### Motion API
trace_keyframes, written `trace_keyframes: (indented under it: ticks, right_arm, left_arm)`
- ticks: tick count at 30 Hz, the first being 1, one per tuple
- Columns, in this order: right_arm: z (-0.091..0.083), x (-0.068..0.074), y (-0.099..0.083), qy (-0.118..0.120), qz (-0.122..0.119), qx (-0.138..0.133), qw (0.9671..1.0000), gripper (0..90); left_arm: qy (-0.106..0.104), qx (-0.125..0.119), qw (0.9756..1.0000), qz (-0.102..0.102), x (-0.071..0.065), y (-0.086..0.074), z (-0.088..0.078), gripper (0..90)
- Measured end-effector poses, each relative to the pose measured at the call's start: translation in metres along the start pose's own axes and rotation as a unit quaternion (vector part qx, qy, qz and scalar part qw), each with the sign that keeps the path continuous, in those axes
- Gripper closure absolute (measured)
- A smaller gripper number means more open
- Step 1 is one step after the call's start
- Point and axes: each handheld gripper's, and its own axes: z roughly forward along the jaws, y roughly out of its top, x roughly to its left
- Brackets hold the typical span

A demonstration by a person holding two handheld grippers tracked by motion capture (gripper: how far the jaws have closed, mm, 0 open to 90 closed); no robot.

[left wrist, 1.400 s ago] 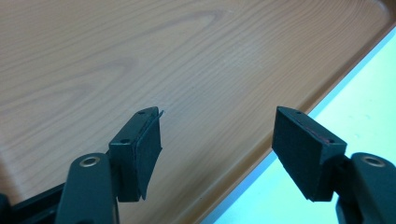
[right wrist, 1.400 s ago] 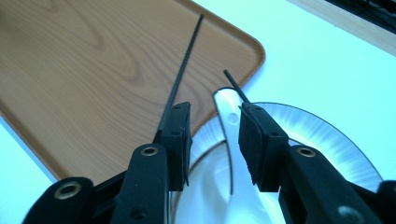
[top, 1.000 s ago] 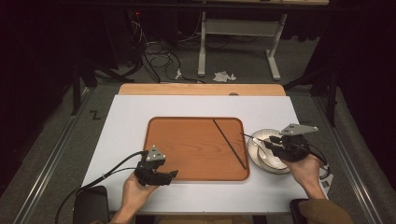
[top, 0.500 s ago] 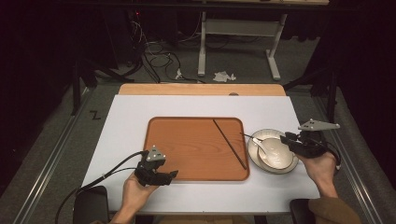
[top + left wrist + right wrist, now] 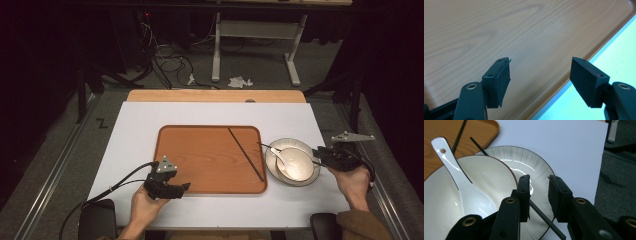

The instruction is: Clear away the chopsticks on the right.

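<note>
A chopstick [image 5: 544,217] lay across the plate [image 5: 541,170] right of the tray [image 5: 200,155], between the right gripper [image 5: 538,195]'s closing jaws, untouched. The left gripper [image 5: 540,75] hung released over the tray's near edge.

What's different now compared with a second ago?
The right gripper has drawn back toward the table's right edge, off the bowl, and its fingers have just been closing around a dark chopstick lying across the plate; contact isn't certain. The left gripper, tray, spoon and the other chopstick stayed put.
</note>
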Motion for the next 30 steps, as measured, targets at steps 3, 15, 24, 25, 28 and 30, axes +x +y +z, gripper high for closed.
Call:
trace_keyframes:
  ticks: [3, 15, 24, 25, 28, 30]
  right_arm:
    - [0.002, -0.001, -0.002, -0.008, -0.004, 0.017, 0.9998, 72.1]
    - [0.018, -0.007, -0.014, 0.004, -0.003, 0.074, 0.9973, 72.9]
    - [0.029, -0.003, -0.012, -0.012, -0.024, 0.099, 0.9948, 77.6]
    - [0.030, -0.003, -0.012, -0.005, -0.021, 0.096, 0.9951, 78.4]
    - [0.036, -0.007, -0.015, -0.002, -0.019, 0.107, 0.9941, 81.3]
    - [0.037, -0.007, -0.015, -0.003, -0.020, 0.108, 0.9939, 83.7]
  left_arm:
    - [0.000, 0.001, 1.0000, 0.002, 0.000, 0.000, 0.000, 32.4]
    - [-0.001, 0.001, 1.0000, -0.002, 0.000, 0.000, 0.002, 32.3]
    - [-0.002, 0.002, 1.0000, -0.002, 0.000, 0.000, 0.002, 32.2]
    - [-0.002, 0.004, 1.0000, -0.003, 0.000, 0.000, 0.002, 32.2]
    - [-0.003, 0.001, 1.0000, -0.002, 0.000, 0.001, 0.002, 32.2]
    - [-0.002, 0.001, 1.0000, -0.003, 0.000, 0.000, 0.002, 32.1]
